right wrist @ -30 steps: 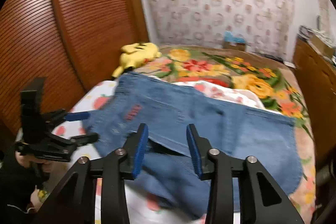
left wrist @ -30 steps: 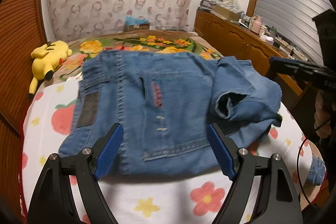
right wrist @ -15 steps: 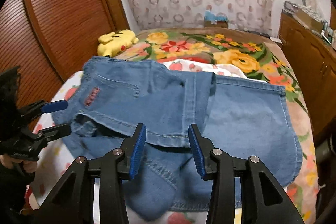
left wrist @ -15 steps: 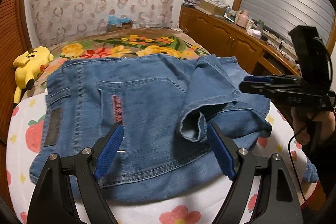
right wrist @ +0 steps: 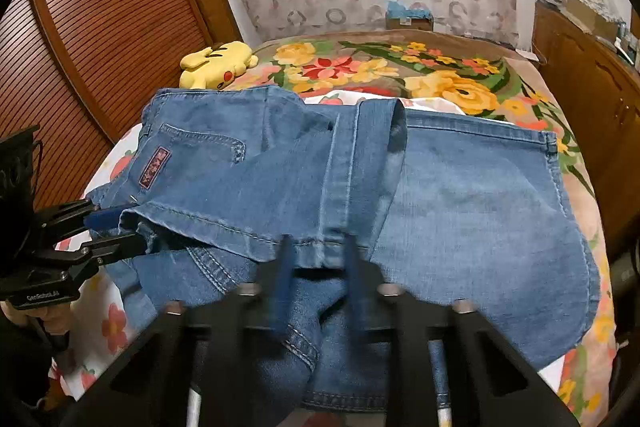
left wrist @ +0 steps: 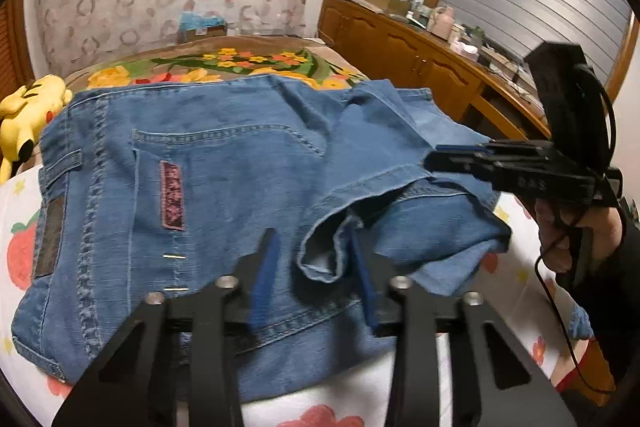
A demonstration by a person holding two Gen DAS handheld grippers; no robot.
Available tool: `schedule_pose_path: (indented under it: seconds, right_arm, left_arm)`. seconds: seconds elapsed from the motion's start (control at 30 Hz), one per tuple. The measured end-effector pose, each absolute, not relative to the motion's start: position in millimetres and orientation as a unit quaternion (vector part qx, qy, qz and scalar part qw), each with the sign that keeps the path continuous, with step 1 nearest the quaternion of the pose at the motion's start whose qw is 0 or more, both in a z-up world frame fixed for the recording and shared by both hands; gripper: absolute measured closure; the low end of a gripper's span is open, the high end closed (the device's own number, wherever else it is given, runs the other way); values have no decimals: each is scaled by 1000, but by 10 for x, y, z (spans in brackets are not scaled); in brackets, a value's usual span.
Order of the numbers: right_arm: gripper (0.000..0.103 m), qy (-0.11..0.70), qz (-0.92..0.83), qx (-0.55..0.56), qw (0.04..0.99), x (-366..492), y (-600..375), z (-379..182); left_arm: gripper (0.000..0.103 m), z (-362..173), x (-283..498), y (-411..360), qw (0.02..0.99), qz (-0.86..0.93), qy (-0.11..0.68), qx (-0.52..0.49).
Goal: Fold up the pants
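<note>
My left gripper is closing its jaws around the rolled hem of the blue pants, which sits between the fingers; I cannot tell whether the pads press yet. My right gripper is closing on the hem edge at six o'clock in its view. The pants lie across the floral bed, a yellow plush toy at eleven o'clock.

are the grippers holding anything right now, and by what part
Both are closing on the jeans. The left gripper has the folded-over leg's hem corner between its jaws; the right gripper has the hem edge. Neither is visibly clamped yet.
</note>
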State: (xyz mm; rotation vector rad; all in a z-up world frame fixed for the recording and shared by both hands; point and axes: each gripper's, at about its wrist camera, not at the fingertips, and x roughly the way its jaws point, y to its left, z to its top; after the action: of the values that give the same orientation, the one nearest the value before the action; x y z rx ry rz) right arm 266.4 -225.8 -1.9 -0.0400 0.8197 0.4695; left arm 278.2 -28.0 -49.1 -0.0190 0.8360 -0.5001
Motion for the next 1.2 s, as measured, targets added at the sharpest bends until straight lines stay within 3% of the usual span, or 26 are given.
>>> schedule_pose_path:
  seconds: [0.1, 0.27, 0.73, 1.2]
  right_arm:
    - [96, 383, 231, -25, 894, 2652, -2235, 68]
    - [97, 349, 243, -33, 905, 2635, -2193, 331]
    - [97, 253, 319, -95, 909, 2448, -1599, 1056]
    - [97, 264, 387, -132, 874, 3302, -786, 873]
  left_arm:
    - [87, -454, 2734, -333, 882, -251, 398, 1]
    - [97, -367, 2646, -290, 880, -267, 392, -5]
    - [99, 211, 2210, 341, 912, -253, 319, -38]
    - [99, -6, 2210, 1148, 929, -148, 335, -57]
